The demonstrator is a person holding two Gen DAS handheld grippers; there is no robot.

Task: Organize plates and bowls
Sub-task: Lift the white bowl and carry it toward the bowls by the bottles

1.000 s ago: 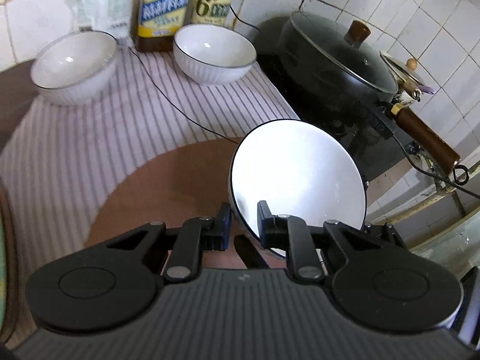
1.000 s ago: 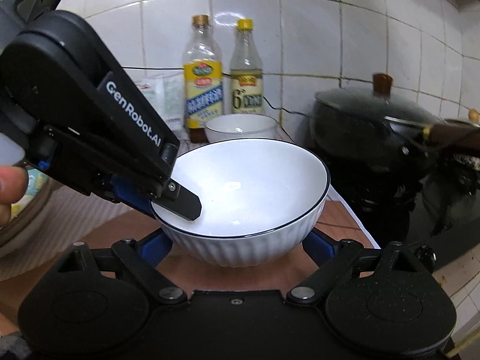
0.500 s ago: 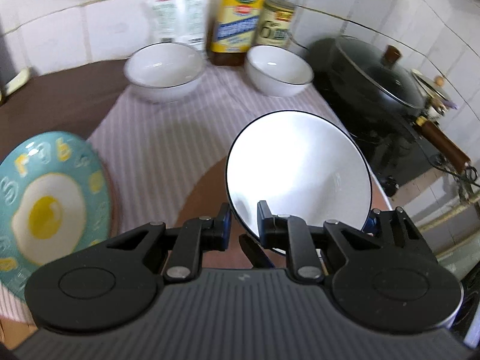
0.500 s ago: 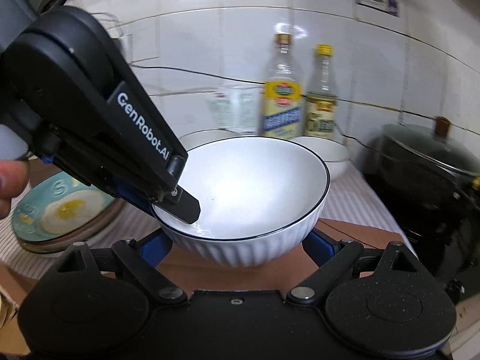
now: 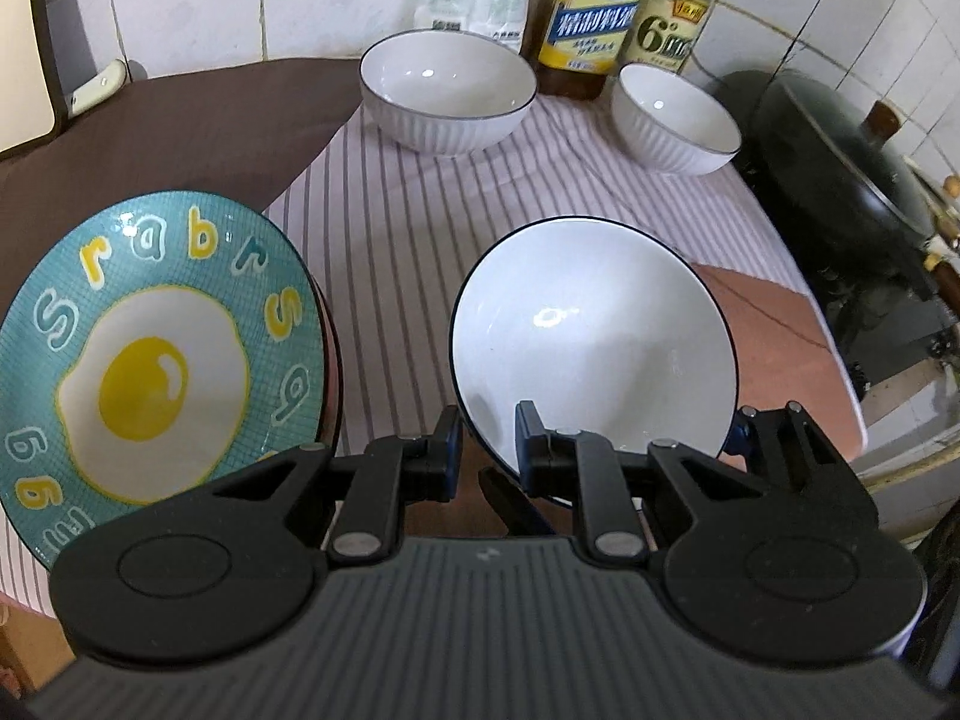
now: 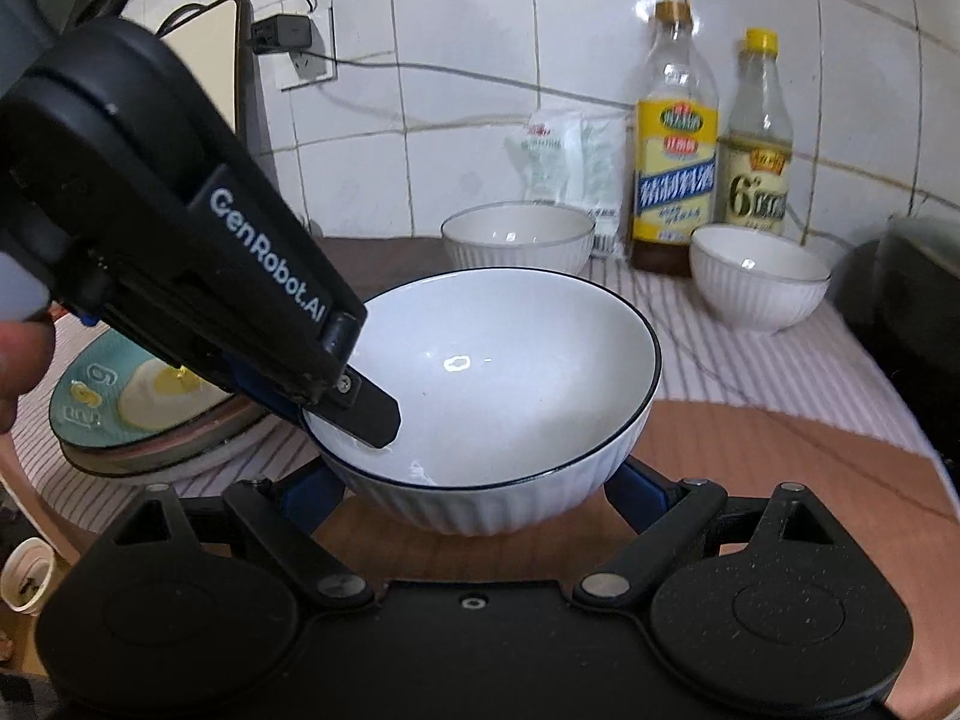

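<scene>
A large white bowl with a dark rim (image 5: 591, 354) (image 6: 498, 372) is held in the air over the counter. My left gripper (image 5: 487, 441) is shut on its near-left rim, one finger inside (image 6: 366, 408). My right gripper (image 6: 474, 483) is spread wide with the bowl's ribbed body between its blue fingers, touching both sides. Two more white bowls stand at the back, a larger one (image 5: 447, 93) (image 6: 519, 237) and a smaller one (image 5: 675, 117) (image 6: 759, 276). A teal fried-egg plate (image 5: 156, 354) (image 6: 138, 396) lies on a stack at the left.
Two bottles (image 5: 594, 12) (image 6: 675, 138) and a white packet (image 6: 570, 162) stand against the tiled wall. A black lidded pan (image 5: 852, 180) sits on the stove at the right. A striped cloth (image 5: 384, 228) and brown mat (image 6: 768, 444) cover the counter.
Both grippers have carried the bowl leftward together. The fried-egg plate has come fully into view at the left, and the pan has slid toward the right edge.
</scene>
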